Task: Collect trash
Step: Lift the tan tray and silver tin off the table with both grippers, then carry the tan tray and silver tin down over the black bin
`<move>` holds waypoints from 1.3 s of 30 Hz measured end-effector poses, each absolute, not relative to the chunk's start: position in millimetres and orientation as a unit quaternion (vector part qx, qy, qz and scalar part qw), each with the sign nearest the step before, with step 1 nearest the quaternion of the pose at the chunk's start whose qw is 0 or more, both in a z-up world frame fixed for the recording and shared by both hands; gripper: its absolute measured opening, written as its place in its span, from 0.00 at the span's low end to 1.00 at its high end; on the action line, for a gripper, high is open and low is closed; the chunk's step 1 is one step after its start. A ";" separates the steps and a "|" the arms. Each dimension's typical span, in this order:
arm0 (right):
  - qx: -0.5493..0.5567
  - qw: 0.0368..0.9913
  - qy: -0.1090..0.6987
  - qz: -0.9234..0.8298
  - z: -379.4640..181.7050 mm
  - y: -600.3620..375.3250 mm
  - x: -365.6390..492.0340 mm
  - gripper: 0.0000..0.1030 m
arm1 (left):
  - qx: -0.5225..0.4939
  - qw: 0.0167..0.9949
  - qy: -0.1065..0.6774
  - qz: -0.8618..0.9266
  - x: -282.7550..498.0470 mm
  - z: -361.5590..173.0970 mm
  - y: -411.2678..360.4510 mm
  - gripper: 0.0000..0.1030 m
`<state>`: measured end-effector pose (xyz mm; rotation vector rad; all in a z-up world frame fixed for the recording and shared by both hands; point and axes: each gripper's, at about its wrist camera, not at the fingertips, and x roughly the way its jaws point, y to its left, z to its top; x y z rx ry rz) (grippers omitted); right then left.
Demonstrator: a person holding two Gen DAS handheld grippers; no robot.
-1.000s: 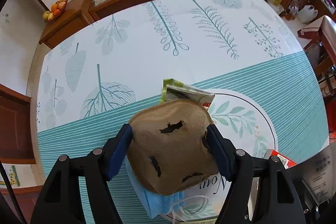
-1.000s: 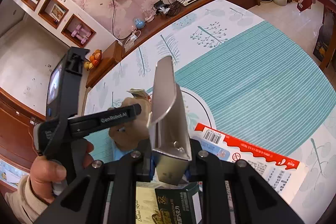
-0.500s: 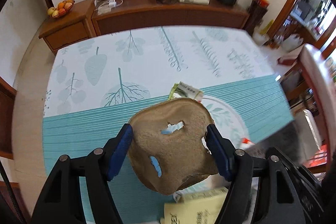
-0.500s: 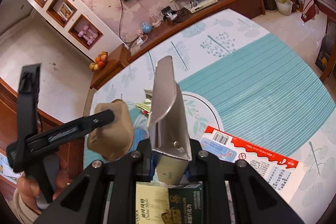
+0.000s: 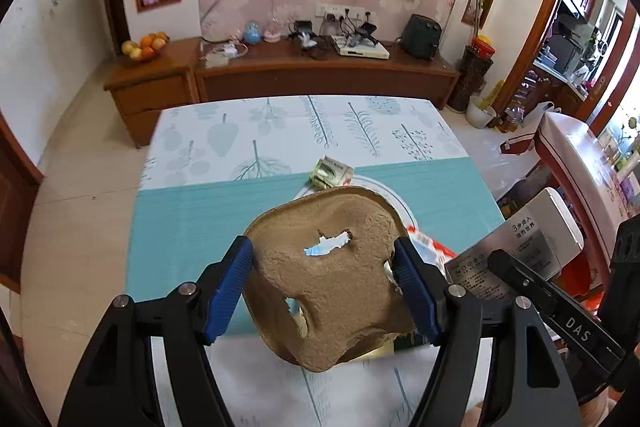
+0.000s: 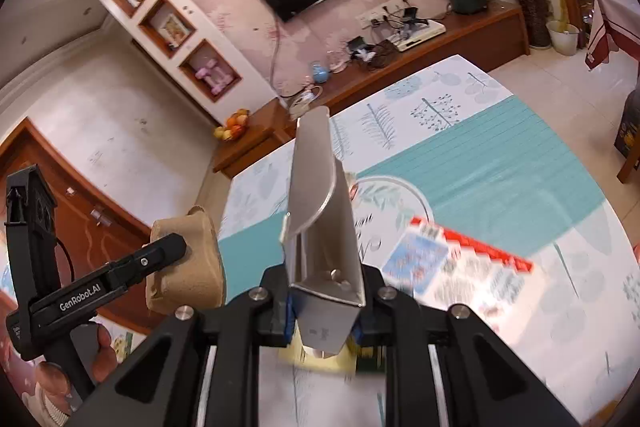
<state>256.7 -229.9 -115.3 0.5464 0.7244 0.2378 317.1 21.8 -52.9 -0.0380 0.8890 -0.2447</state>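
left gripper (image 5: 324,287) fingers clamp torn pulp tray (image 5: 332,275), right gripper (image 6: 324,319) fingers pinch silver box (image 6: 320,227), both above the bench (image 5: 192,219); carrying step, next likely needs a bin, none visible.

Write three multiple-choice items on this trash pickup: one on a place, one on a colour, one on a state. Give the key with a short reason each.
1. Where does the small green packet lie?
A. on the tablecloth, at the edge of the teal band
B. on the wooden sideboard
C. on the floor

2. What colour is the moulded pulp tray in the left gripper?
A. white
B. brown
C. blue

3. How do the right gripper's jaws stand?
A. wide open, nothing held
B. shut on a red-and-white box
C. shut on the silver box

Key: 1 A, the packet lies where white cloth meets teal. 2 B, the tray is tan-brown between blue pads. 3 C, the silver box rises from between the jaws.
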 end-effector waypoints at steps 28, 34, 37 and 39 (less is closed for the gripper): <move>0.252 0.835 0.466 0.147 -224.9 -276.1 -5.4 0.19 | 0.055 0.861 0.491 -0.121 5.0 -155.7 -79.2 0.68; 0.265 0.819 0.496 0.113 -299.4 -280.7 -14.7 0.19 | 0.076 0.836 0.527 -0.135 1.6 -234.0 -93.3 0.68; 0.270 0.809 0.515 0.093 -340.0 -282.8 -13.0 0.19 | 0.078 0.824 0.542 -0.145 3.0 -278.4 -95.7 0.68; 0.265 0.804 0.526 0.080 -364.2 -281.8 -11.7 0.19 | 0.084 0.817 0.550 -0.149 6.6 -309.6 -97.1 0.68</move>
